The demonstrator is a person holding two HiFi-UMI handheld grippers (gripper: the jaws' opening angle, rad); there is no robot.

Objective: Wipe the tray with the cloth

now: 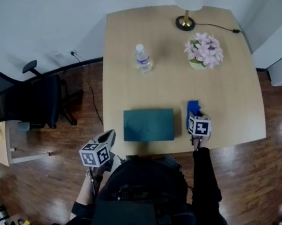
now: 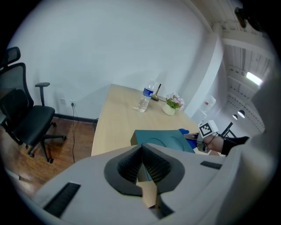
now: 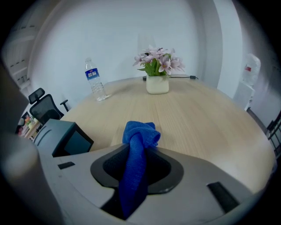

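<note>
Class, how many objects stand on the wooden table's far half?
3: clear plastic water bottle left, brass lamp base at the far edge, pink flowers in a white pot right. None seems hidden.

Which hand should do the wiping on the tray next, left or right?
Right: the right gripper has the blue cloth in its jaws, beside the tray. The left gripper is empty, off the table edge.

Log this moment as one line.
phase: pre-wipe | right gripper: shut on blue cloth | left gripper: shut, empty | teal tray: untouched
</note>
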